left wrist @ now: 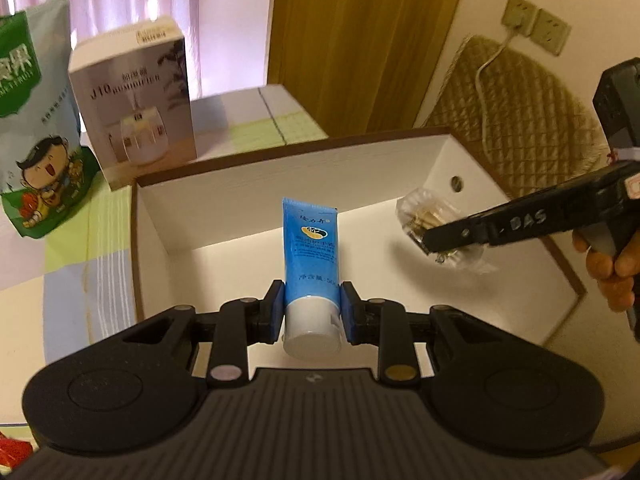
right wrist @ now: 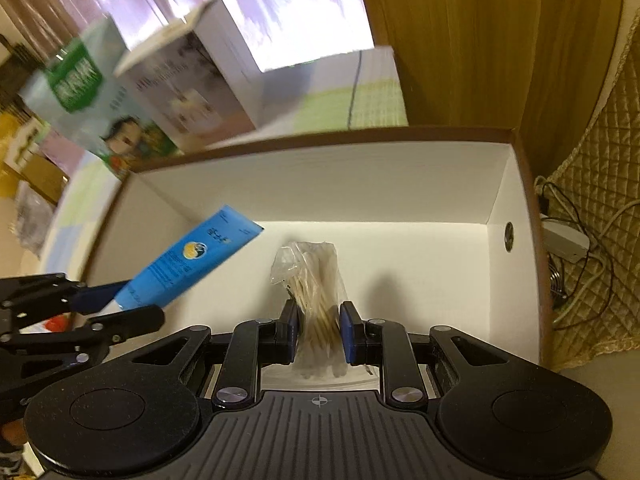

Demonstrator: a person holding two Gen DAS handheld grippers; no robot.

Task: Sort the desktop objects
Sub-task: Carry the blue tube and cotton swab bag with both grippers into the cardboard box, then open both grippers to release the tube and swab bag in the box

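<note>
My left gripper (left wrist: 312, 306) is shut on a blue tube with a white cap (left wrist: 311, 256) and holds it over the open white box (left wrist: 248, 196). The tube also shows in the right wrist view (right wrist: 192, 260), with the left gripper (right wrist: 120, 304) at its cap end. My right gripper (right wrist: 319, 332) is shut on a clear bag of cotton swabs (right wrist: 314, 280) above the box floor (right wrist: 420, 272). In the left wrist view the right gripper (left wrist: 430, 242) holds that bag (left wrist: 428, 218) over the box's right side.
A white humidifier carton (left wrist: 136, 108) and a green snack bag (left wrist: 36, 128) stand behind the box's left corner on a checked cloth (left wrist: 80, 248). A quilted chair back (left wrist: 516, 120) and cables (right wrist: 580, 272) lie right of the box.
</note>
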